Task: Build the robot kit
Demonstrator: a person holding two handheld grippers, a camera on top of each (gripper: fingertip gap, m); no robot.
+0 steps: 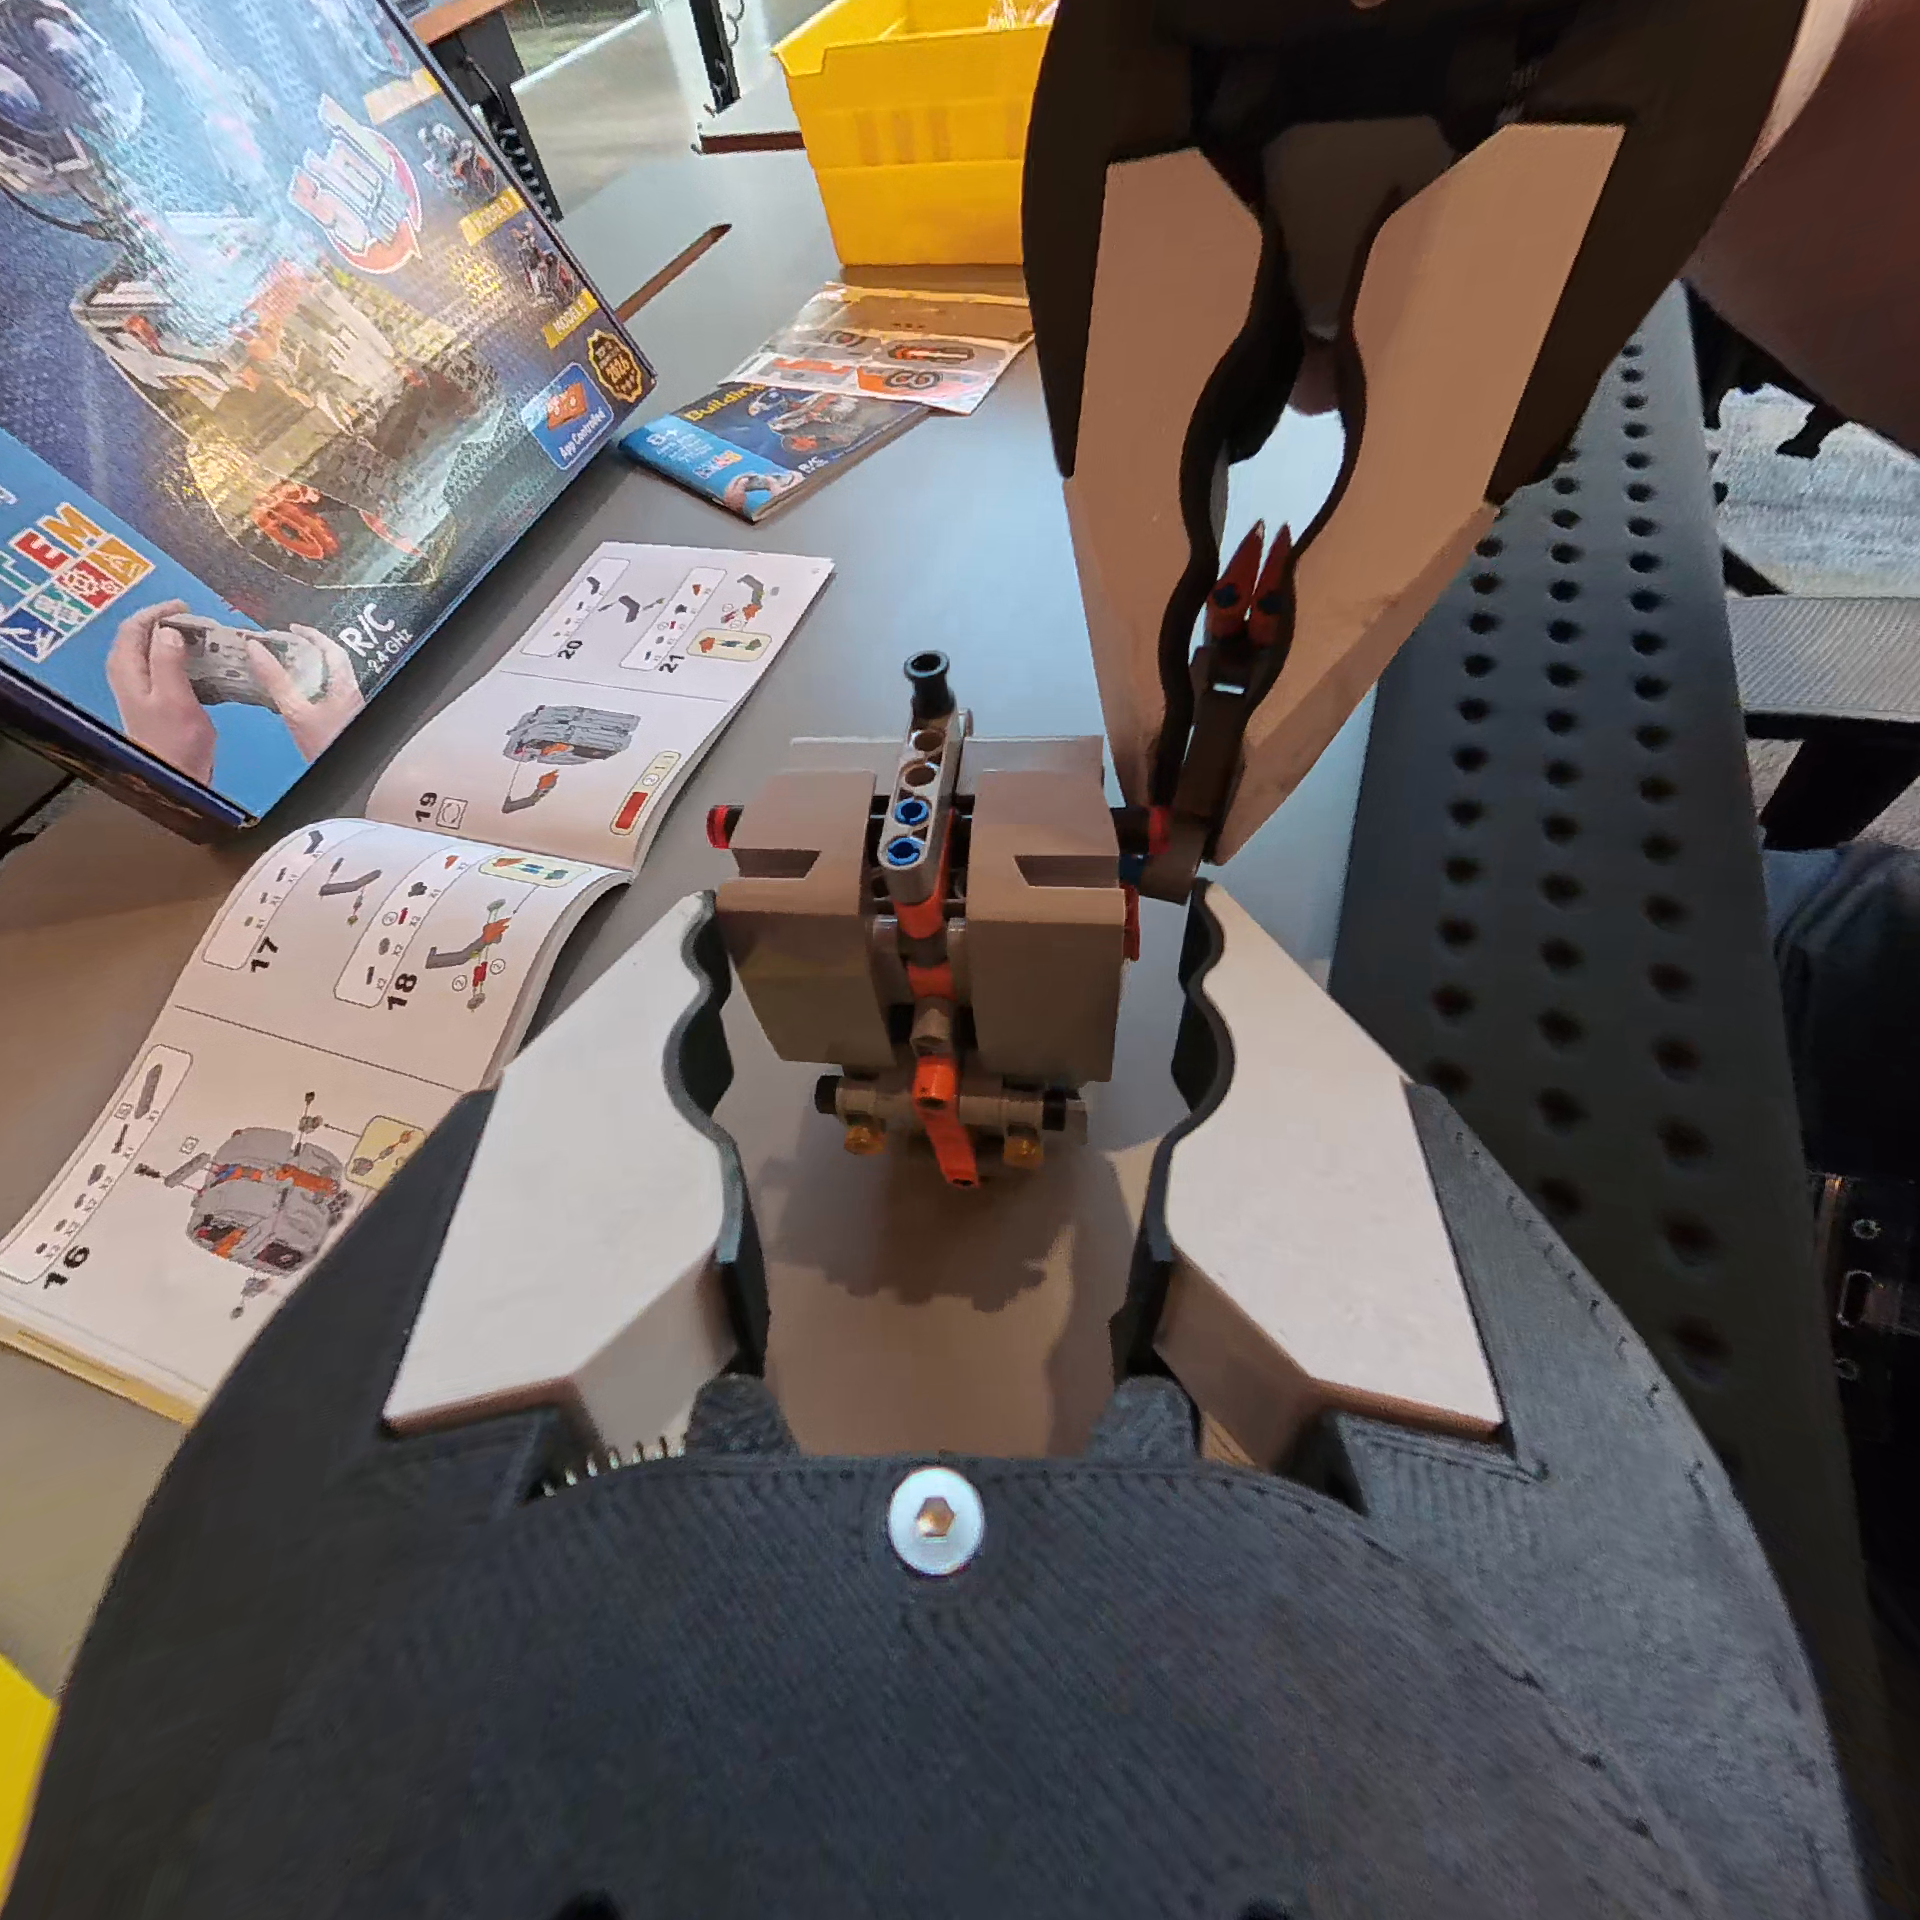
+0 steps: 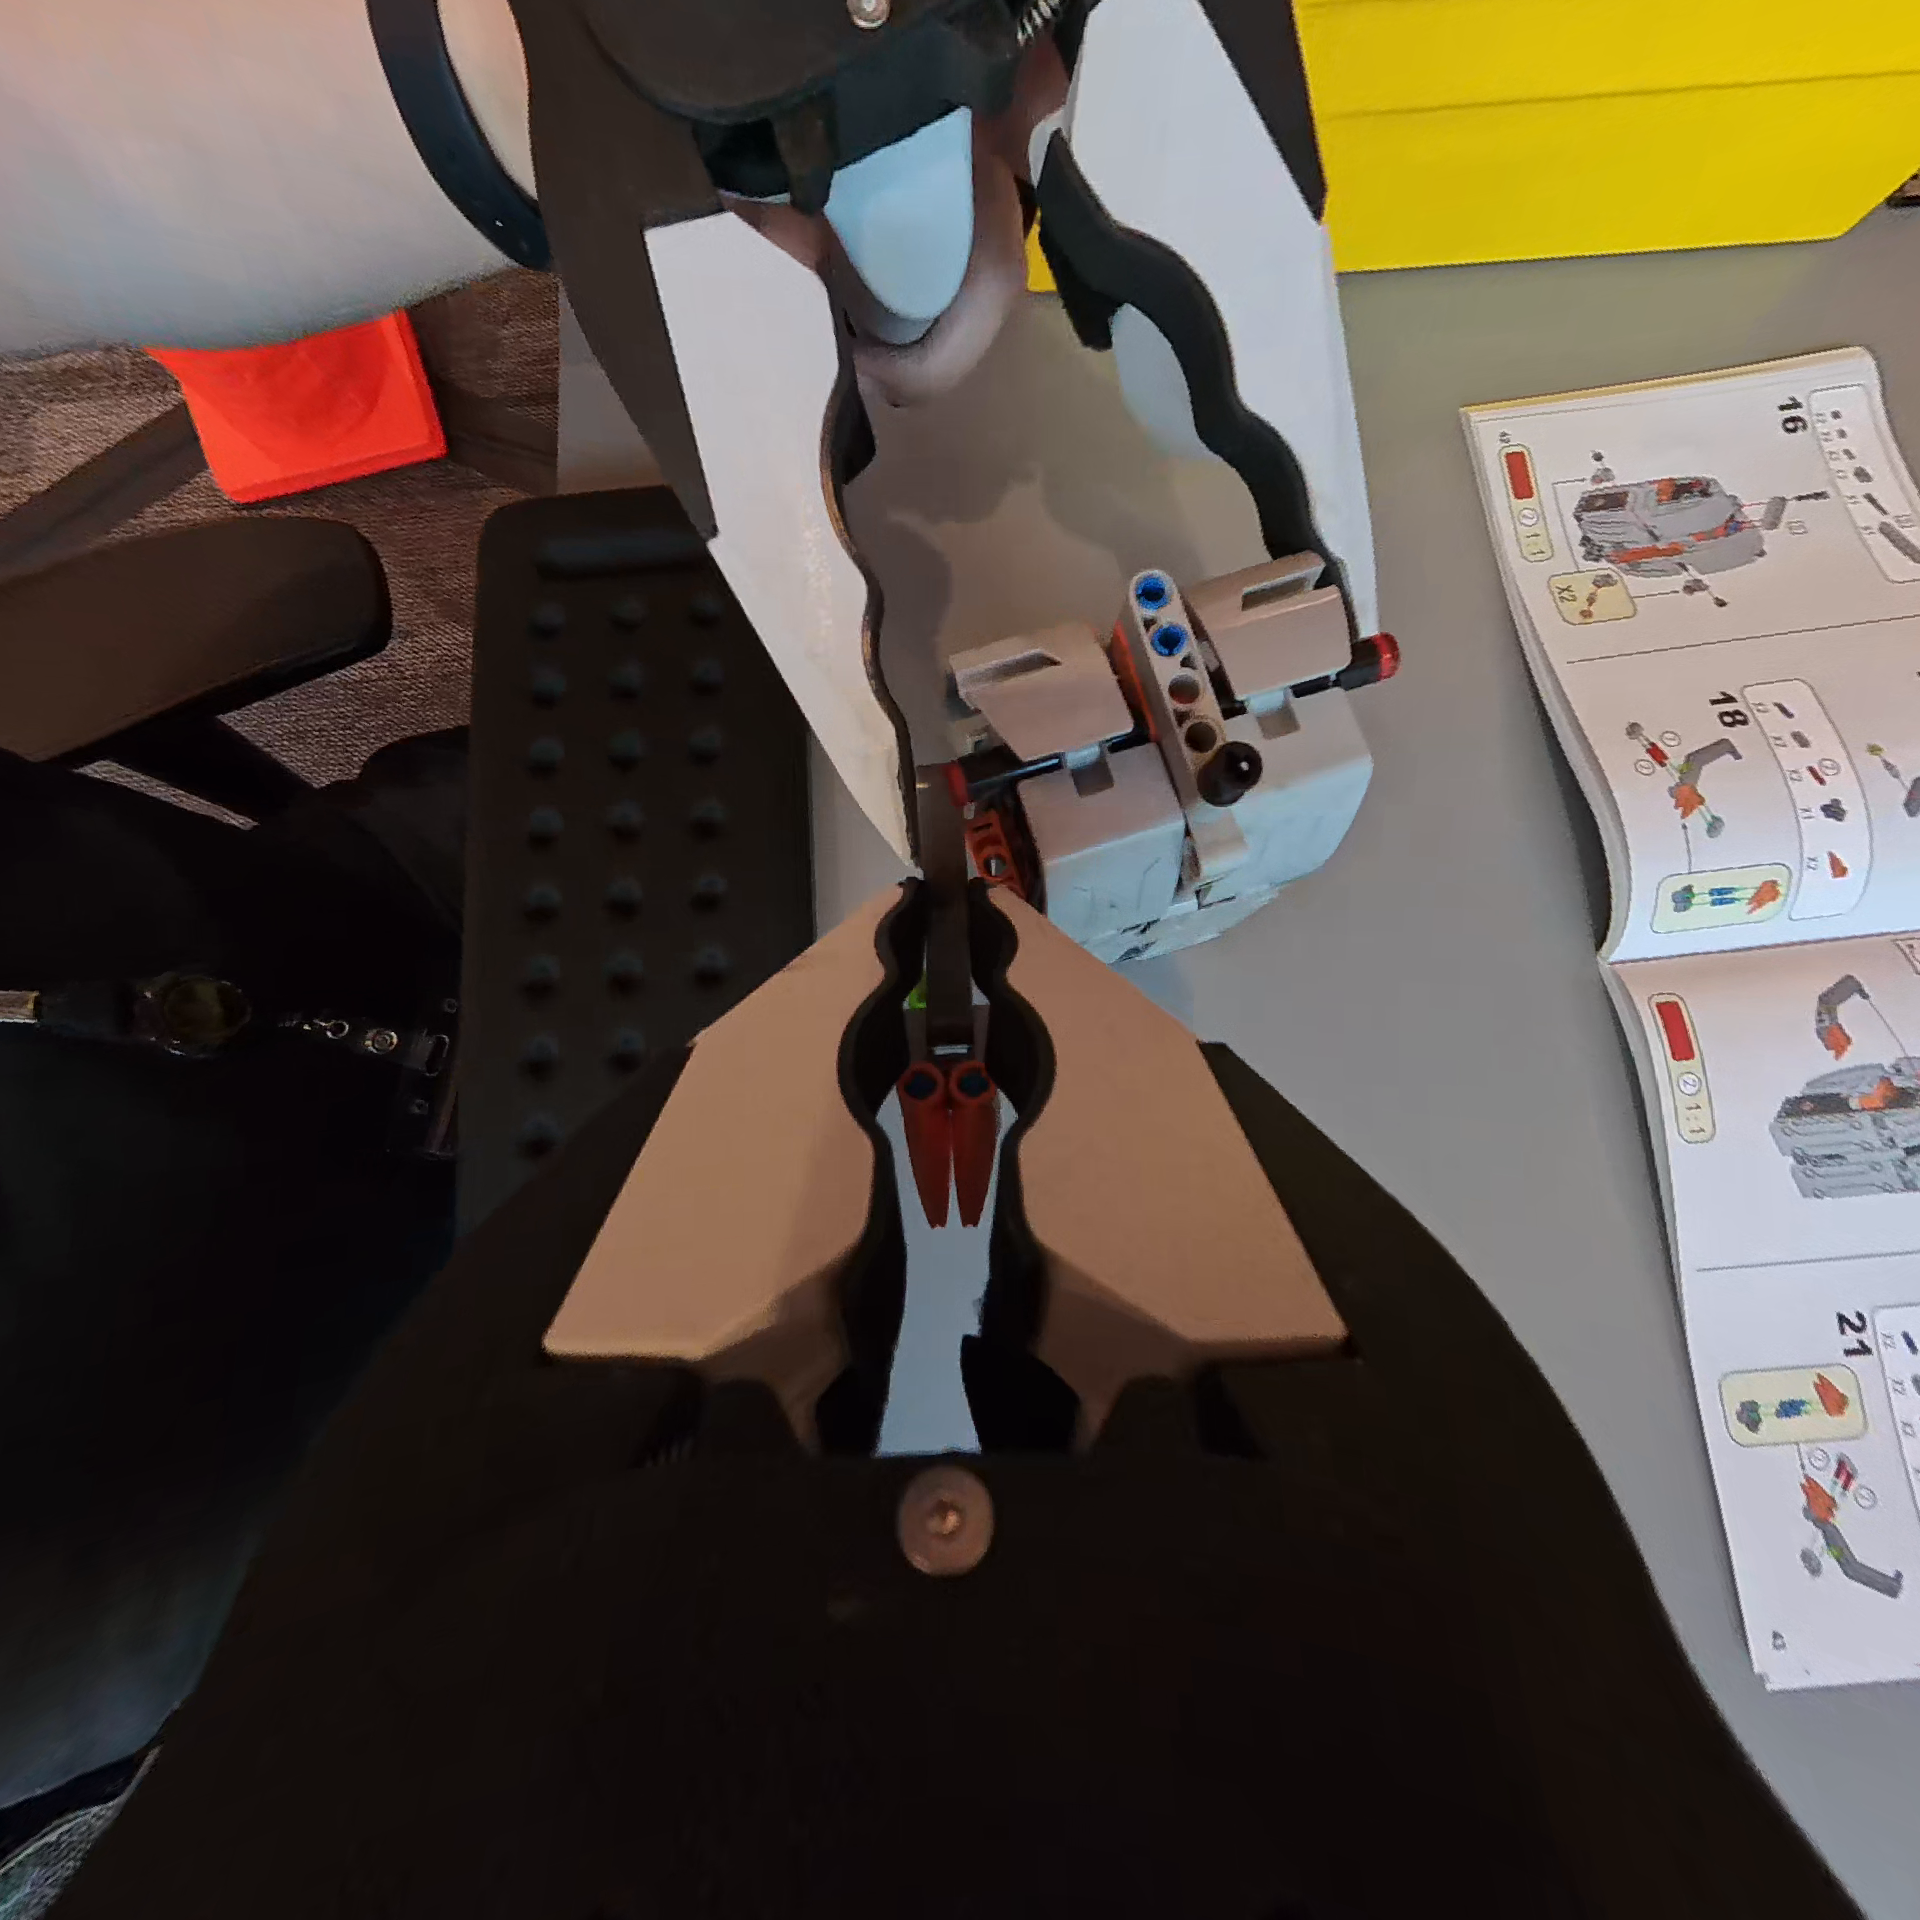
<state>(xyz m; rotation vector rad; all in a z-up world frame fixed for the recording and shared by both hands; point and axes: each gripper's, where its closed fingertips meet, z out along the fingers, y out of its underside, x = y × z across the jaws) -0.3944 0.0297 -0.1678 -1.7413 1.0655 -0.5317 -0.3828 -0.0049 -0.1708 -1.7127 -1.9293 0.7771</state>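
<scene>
My left gripper (image 1: 951, 909) is shut on a grey brick model (image 1: 914, 935) with orange and blue pins and holds it by both sides over the grey table (image 1: 935, 582). My right gripper (image 2: 940, 888) is shut on a dark grey arm piece (image 2: 948, 987) with two orange claws (image 2: 945, 1143) lying back between its fingers. The arm piece's front end touches the model's side (image 2: 977, 821) by a red axle end. In the left wrist view the right gripper (image 1: 1184, 842) comes down from the upper right. In the right wrist view the left gripper (image 2: 1127, 727) reaches in from the top.
An open instruction booklet (image 1: 416, 935) (image 2: 1714, 831) lies beside the model. A blue toy box (image 1: 260, 364), a small booklet (image 1: 769, 447), a sticker sheet (image 1: 883, 353) and a yellow bin (image 1: 914, 135) (image 2: 1610, 125) stand farther back. A black perforated seat (image 1: 1558, 831) (image 2: 623, 779) borders the table edge.
</scene>
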